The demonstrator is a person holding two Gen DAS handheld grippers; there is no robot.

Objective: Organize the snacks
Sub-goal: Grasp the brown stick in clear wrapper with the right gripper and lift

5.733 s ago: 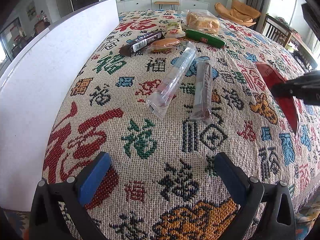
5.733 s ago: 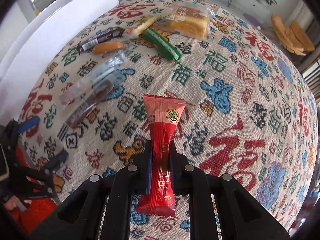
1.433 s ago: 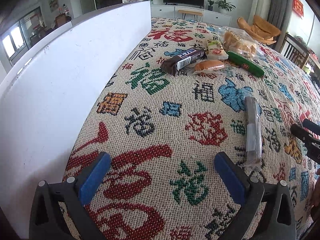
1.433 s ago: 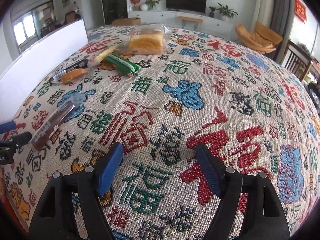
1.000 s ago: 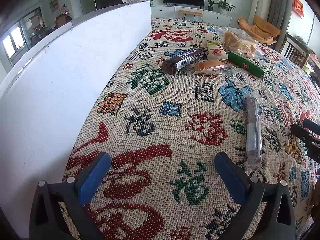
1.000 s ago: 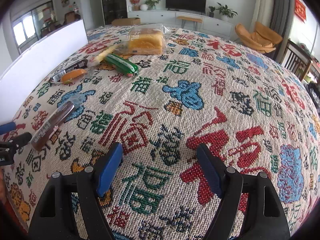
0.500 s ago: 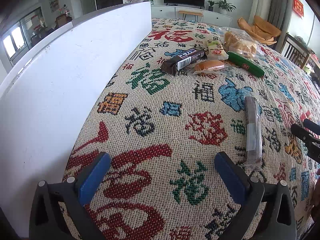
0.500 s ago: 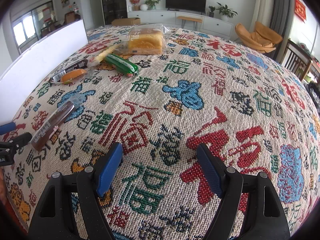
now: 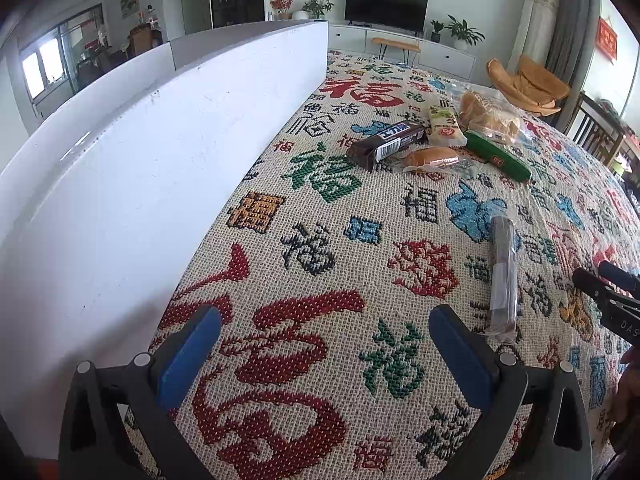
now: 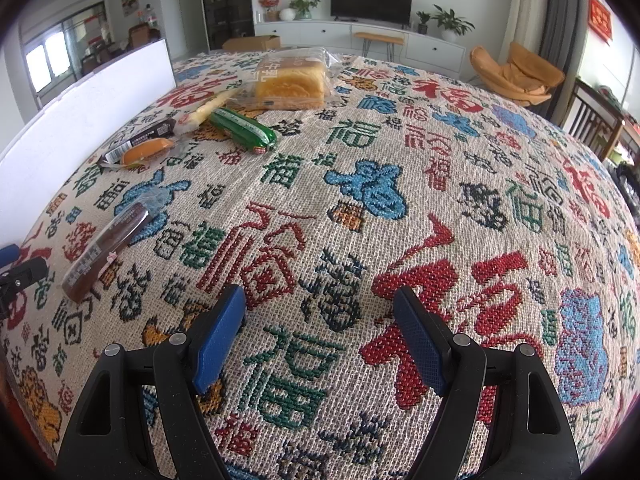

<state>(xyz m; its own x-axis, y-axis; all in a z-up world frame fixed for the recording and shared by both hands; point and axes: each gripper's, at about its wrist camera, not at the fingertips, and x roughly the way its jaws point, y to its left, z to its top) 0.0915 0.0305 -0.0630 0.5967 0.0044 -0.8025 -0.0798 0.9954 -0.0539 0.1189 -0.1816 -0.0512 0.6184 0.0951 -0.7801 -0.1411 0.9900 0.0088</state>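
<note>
I see a coarse woven cloth [image 10: 400, 152] over the tabletop, glossy plastic on the green snack [image 10: 243, 131] and bagged bread [image 10: 290, 80], a matt white board [image 9: 132, 184], and rough blue pads [image 10: 418, 344] on matt black plastic tools.

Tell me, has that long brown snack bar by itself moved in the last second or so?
No. The brown snack bar lies with its far end on the same blue woven pattern, apart from the other snacks.

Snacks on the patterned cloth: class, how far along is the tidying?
Done: nothing visibly sorted. In hand: nothing; left tongs and right tongs both open, empty. Left: brown bar, green sausage, bread loaf, chocolate bar, bun.
</note>
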